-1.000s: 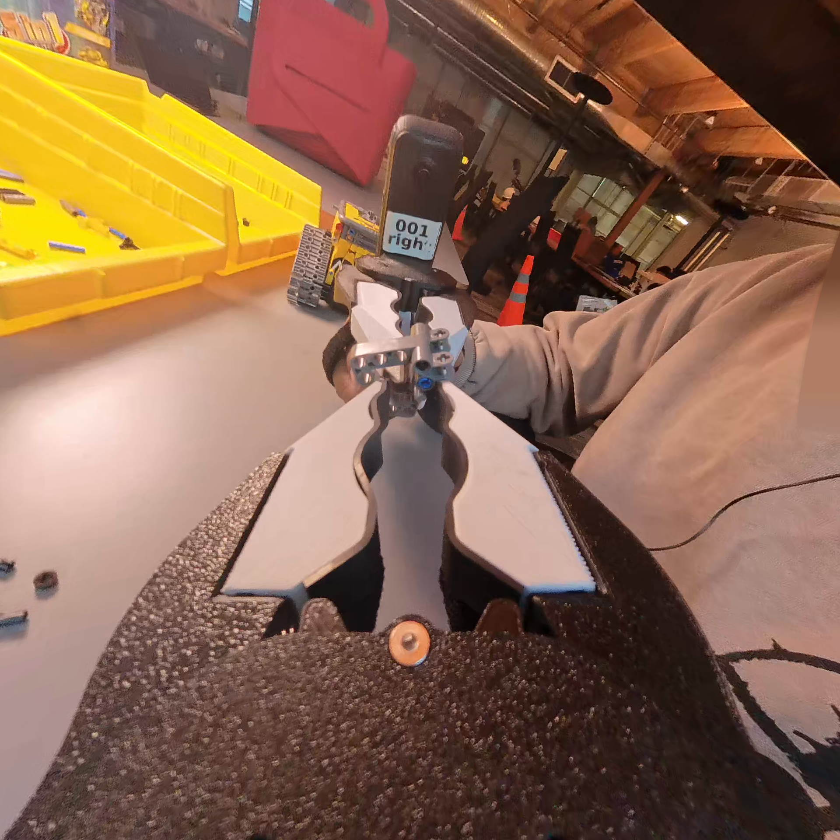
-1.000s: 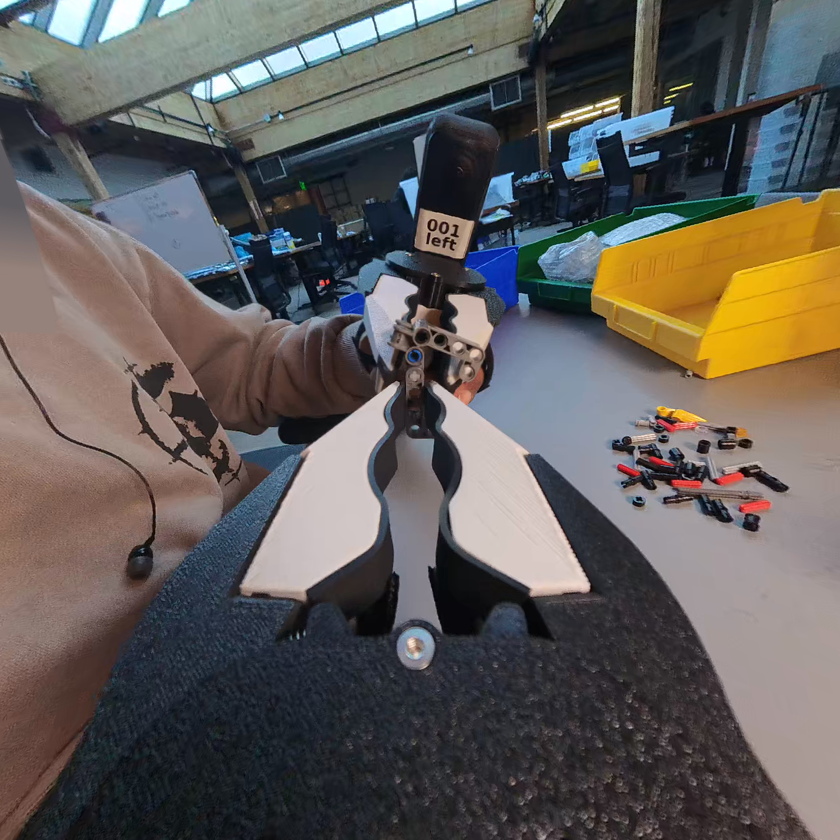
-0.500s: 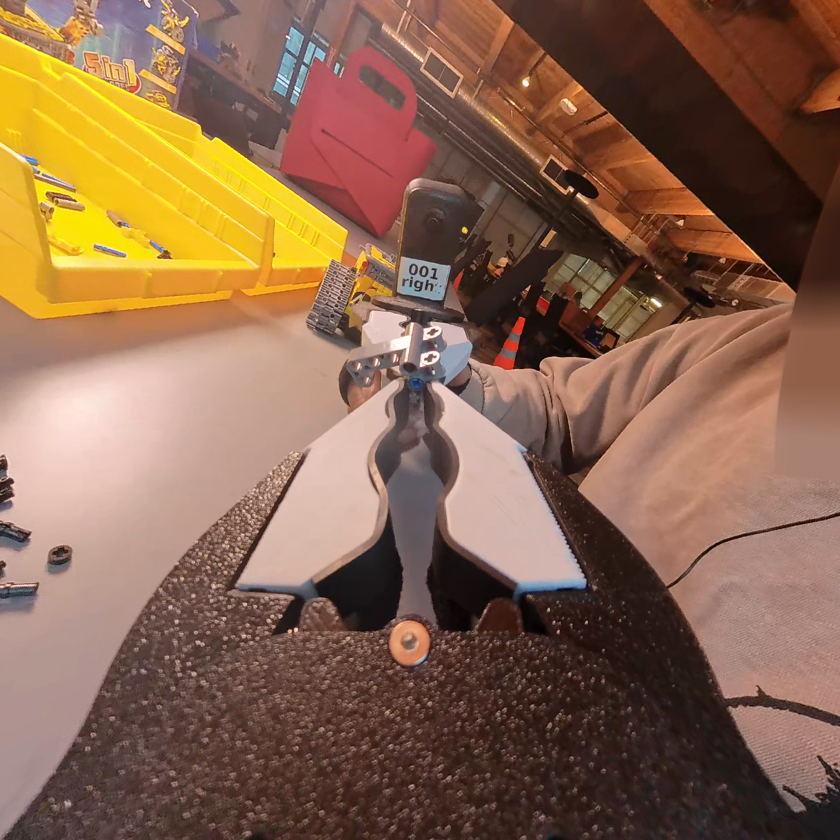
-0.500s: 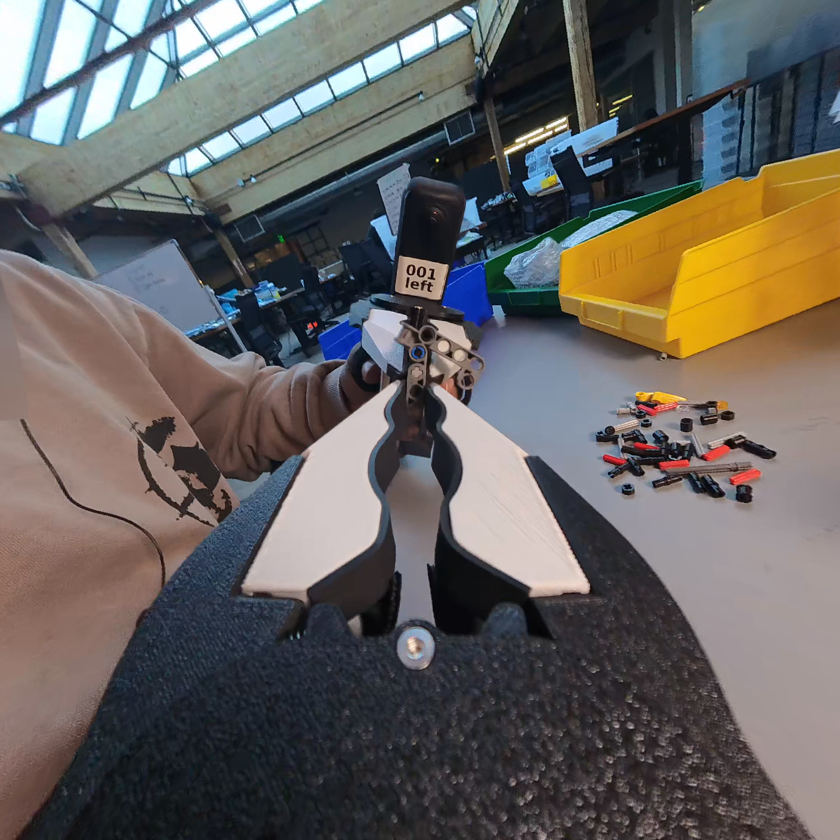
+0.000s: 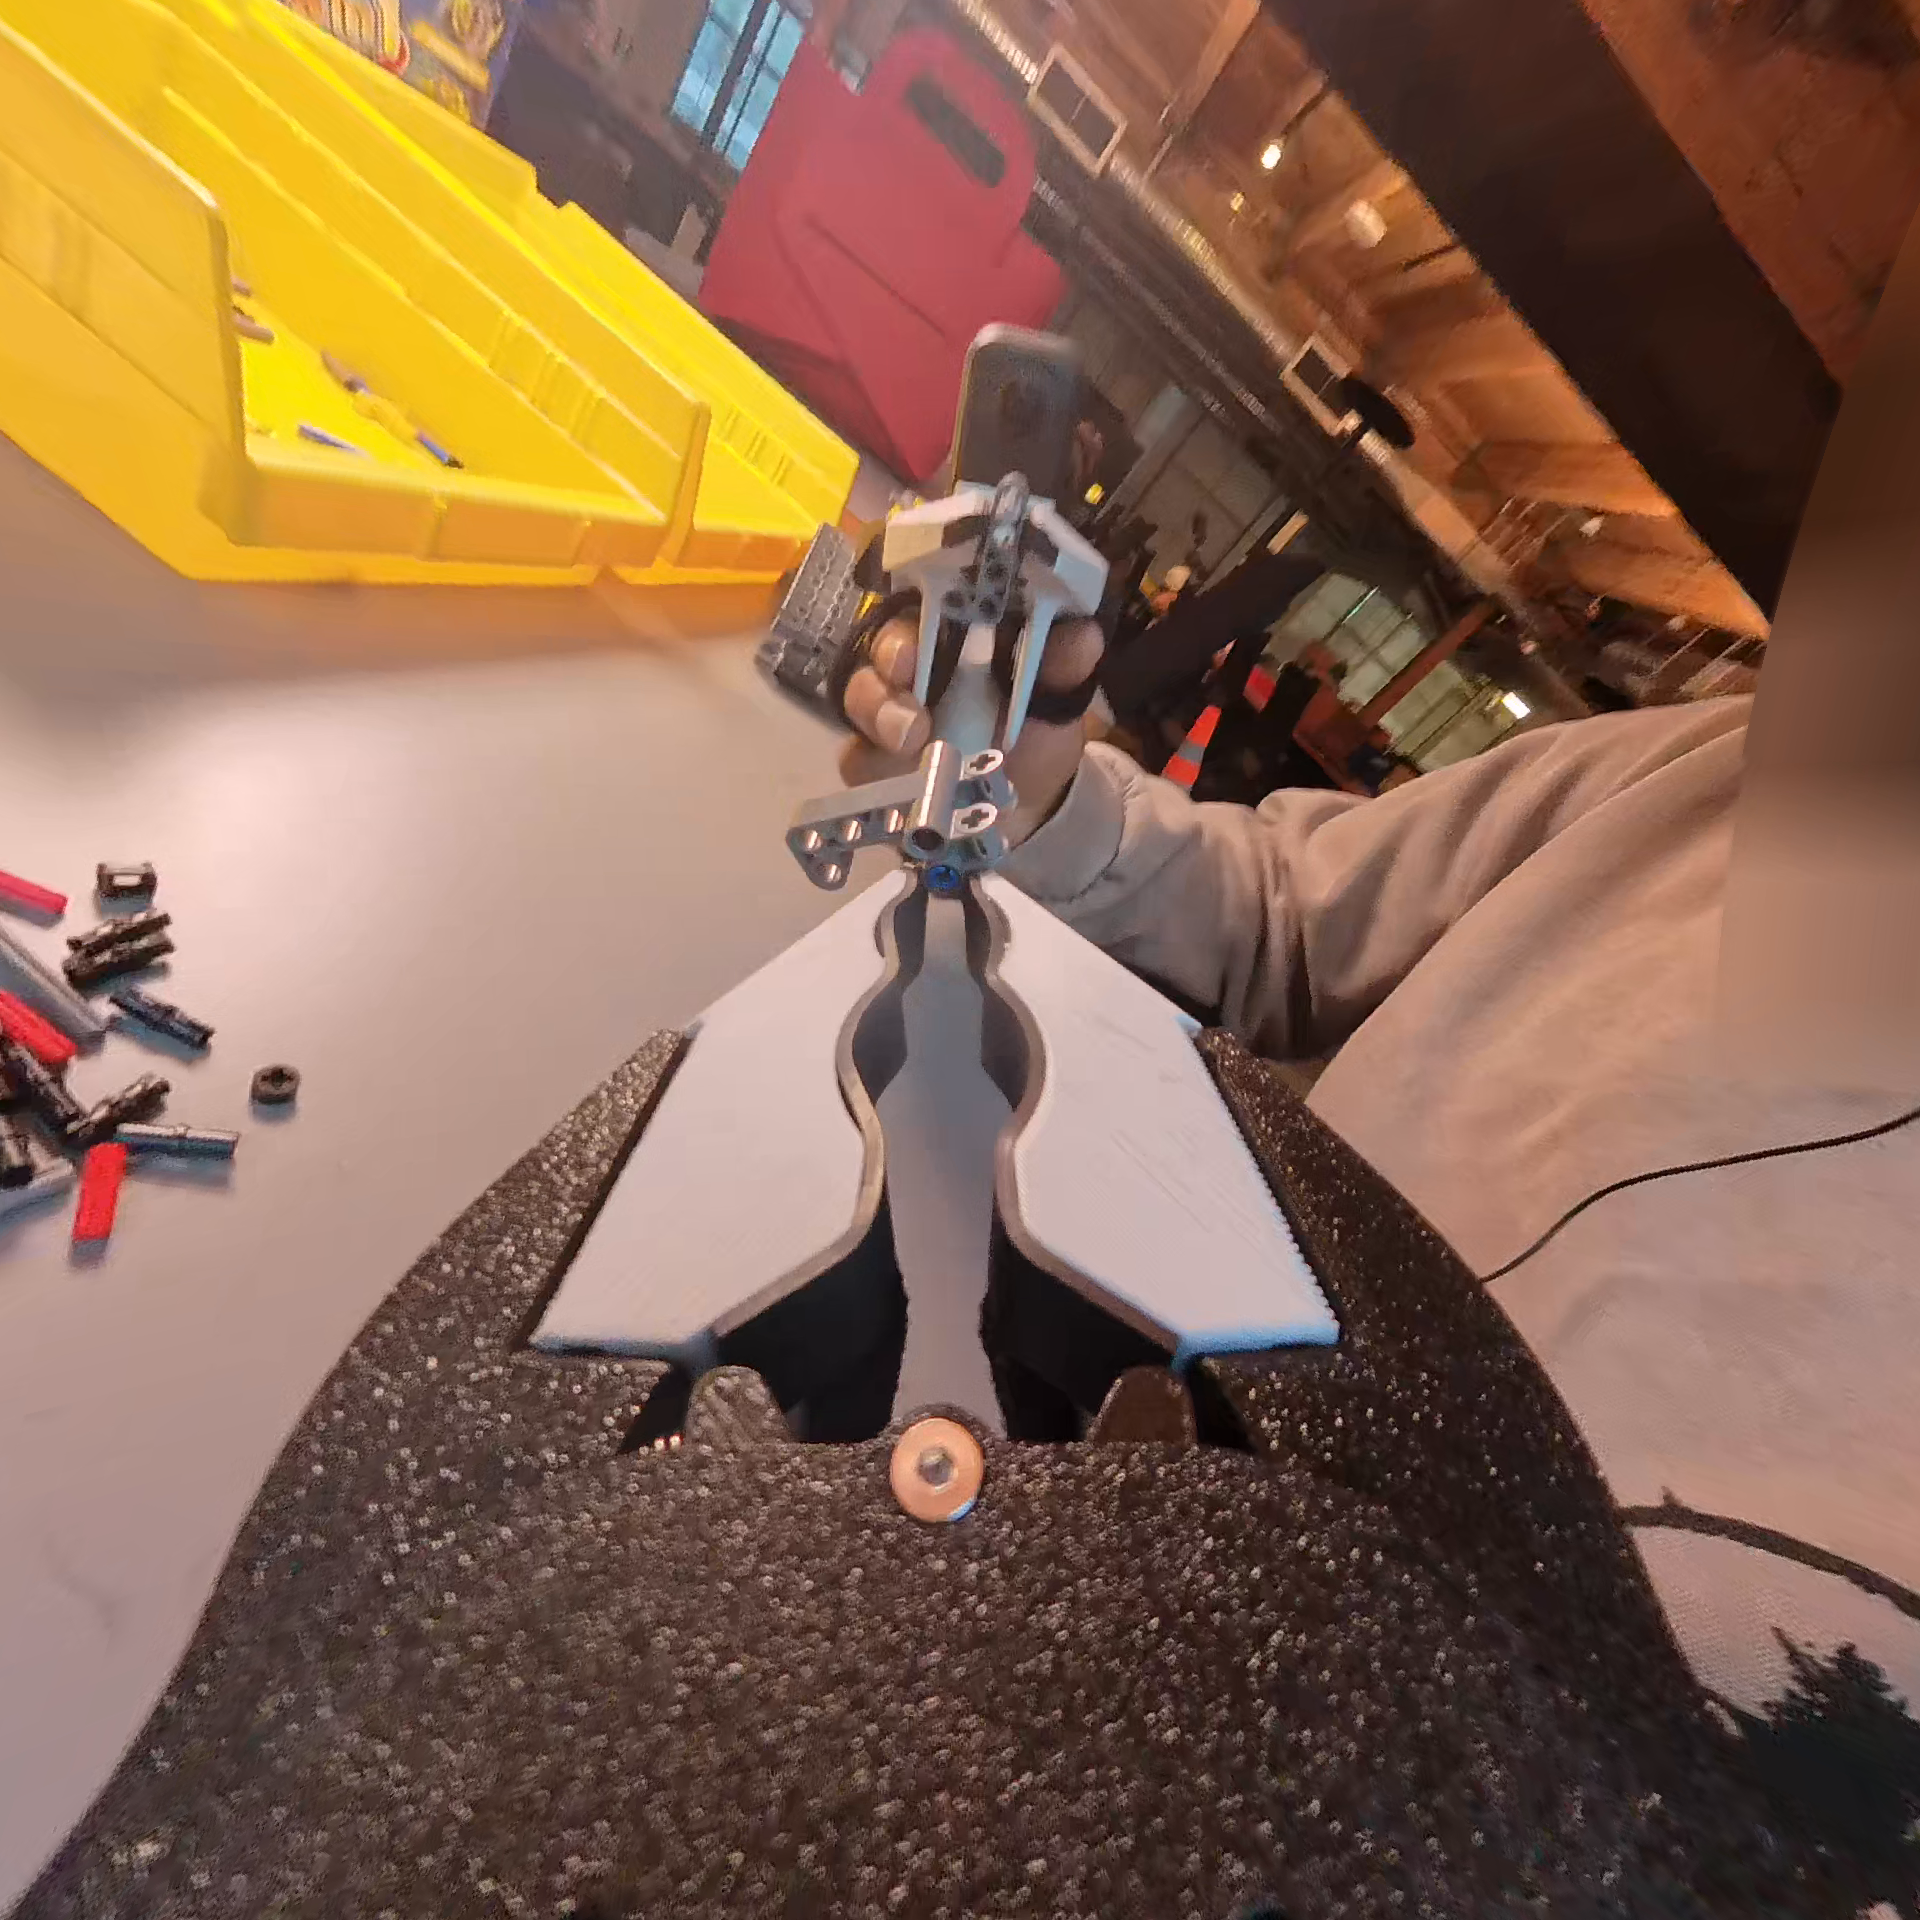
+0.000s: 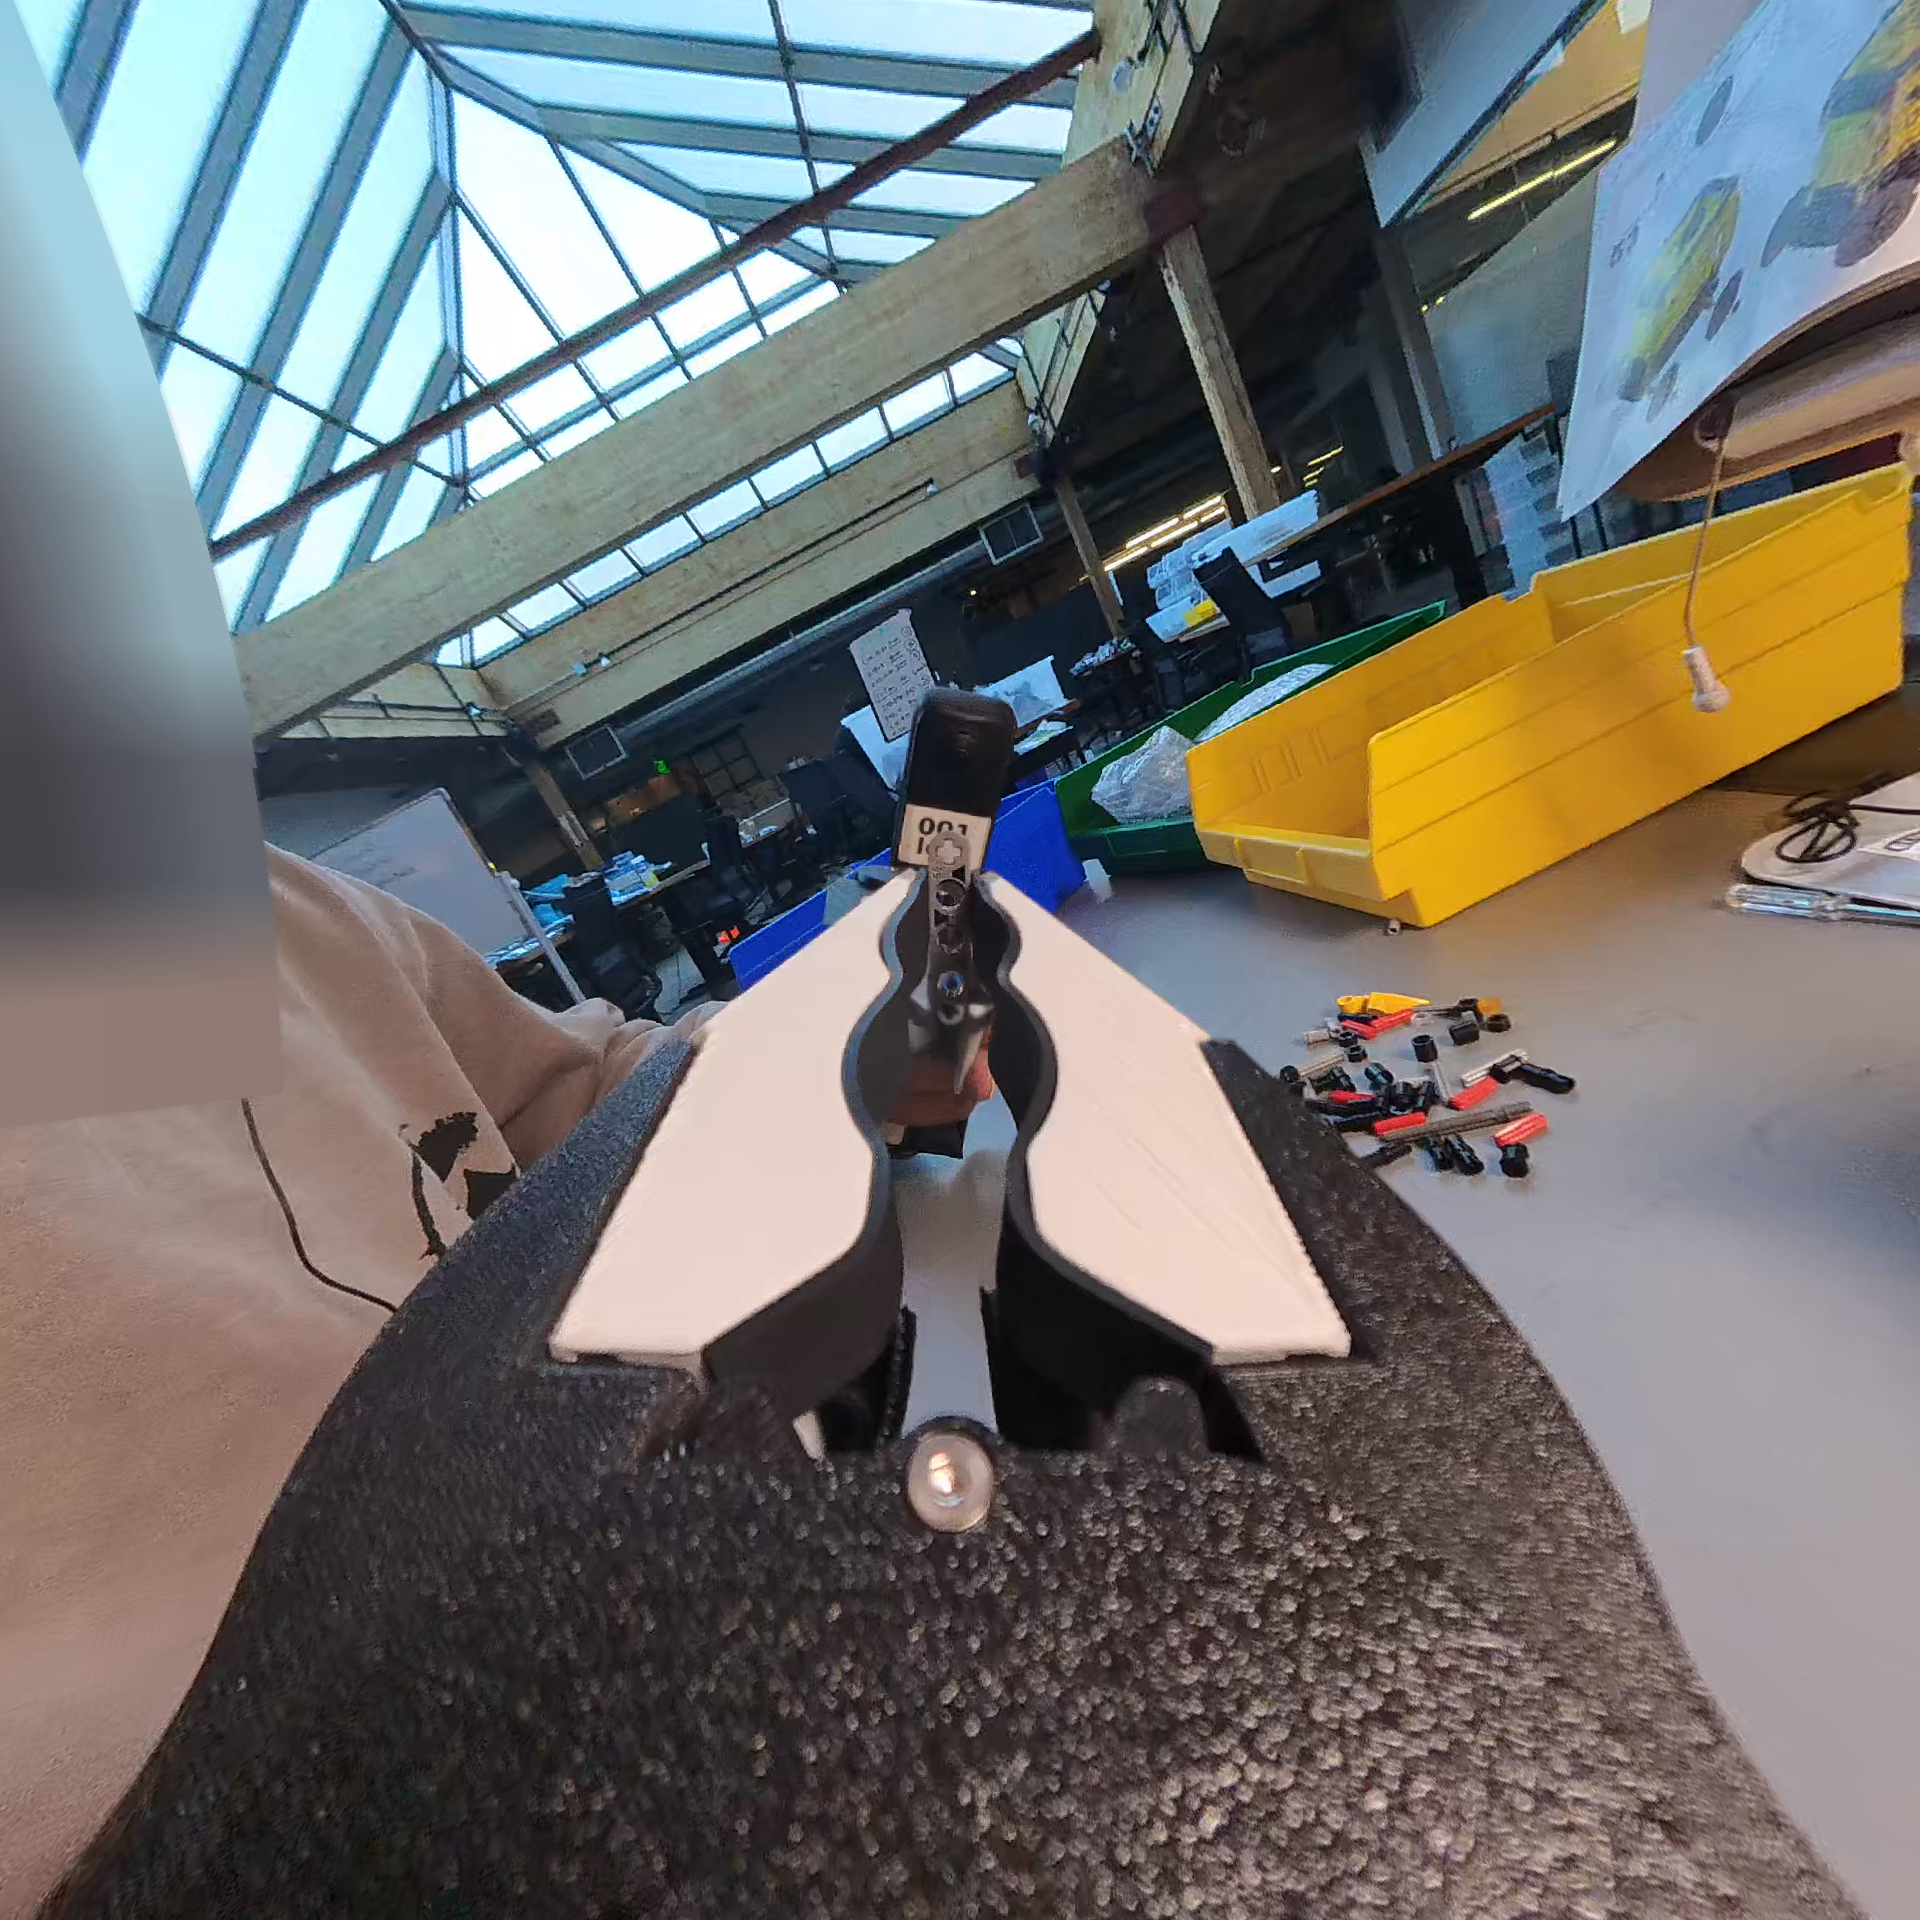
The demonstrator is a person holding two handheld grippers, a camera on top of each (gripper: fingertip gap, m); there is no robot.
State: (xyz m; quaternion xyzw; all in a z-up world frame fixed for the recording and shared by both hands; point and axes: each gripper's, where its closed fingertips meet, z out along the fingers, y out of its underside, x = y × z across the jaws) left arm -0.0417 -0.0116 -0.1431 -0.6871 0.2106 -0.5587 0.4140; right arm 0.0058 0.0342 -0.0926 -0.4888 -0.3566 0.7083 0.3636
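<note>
Left claw (image 5: 943, 883): its two grey fingers meet at the tips, pinching the blue end of a small grey toy-brick assembly (image 5: 902, 823) made of a perforated beam and cross-hole connectors, held above the counter (image 5: 416, 831). Right claw (image 6: 948, 883): closed on a thin dark perforated beam (image 6: 948, 935) that stands upright between its white fingers; seen from the left wrist view, this claw (image 5: 982, 597) lies just beyond the grey assembly, gripped by a gloved hand (image 5: 894, 696) in a beige sleeve (image 5: 1351, 883). On the counter, well apart from both claws, lies a scatter of loose red and black pins (image 6: 1423, 1091). Farther back stand yellow bins (image 6: 1558, 707), with a green bin (image 6: 1247, 727) and a blue bin (image 6: 1023, 842) beside them.
</note>
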